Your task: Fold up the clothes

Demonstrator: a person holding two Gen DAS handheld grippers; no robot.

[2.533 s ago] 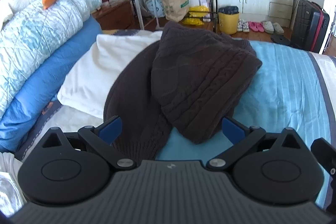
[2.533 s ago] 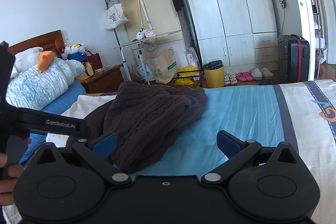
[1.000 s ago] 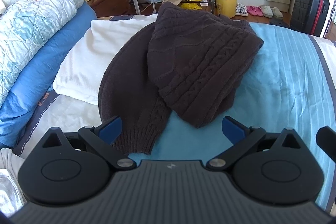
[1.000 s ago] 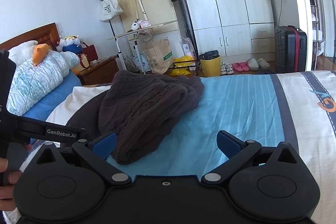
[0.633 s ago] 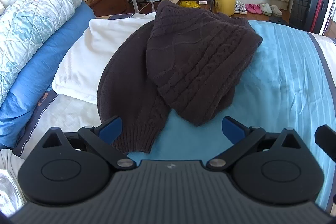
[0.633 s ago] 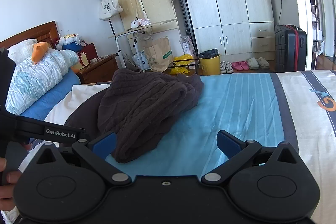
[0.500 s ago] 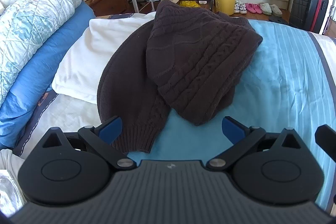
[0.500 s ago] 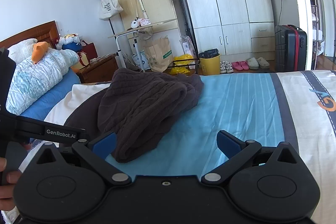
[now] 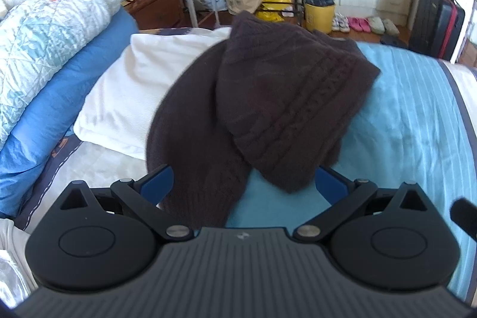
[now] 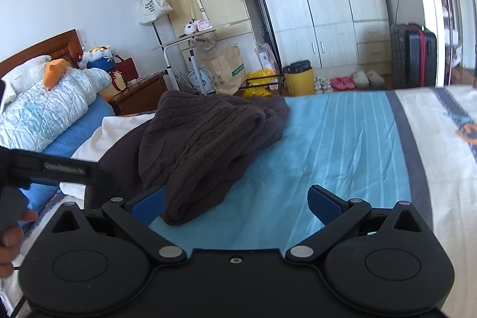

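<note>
As both wrist views show, one garment is present: a dark brown cable-knit sweater (image 9: 277, 109), loosely doubled over on the bed (image 9: 411, 121).

Item count:
- One sweater, with one folded upper layer lying across a flatter lower layer.
- One sleeve or hem end with a ribbed cuff (image 9: 193, 198), reaching back between the fingers of the left hand-held gripper (image 9: 243, 184).
- Two hand-held grippers, each with two blue-padded fingers.
- One white pillow (image 9: 125, 97), ahead and to the left of the left hand-held gripper, partly under the sweater.

Gripper state: the left hand-held gripper has its fingers spread wide and pinches nothing; the sweater's near edge lies between them, below the pads. The right hand-held gripper (image 10: 235, 203) is likewise spread wide and empty, above the light blue striped sheet. Its left finger (image 10: 149, 204) is just beside the sweater's near fold (image 10: 202, 151).

Sweater position: directly ahead of the left hand-held gripper; ahead and to the left of the right one. The surface shows raised cable ribs and rumpled edges.
</note>
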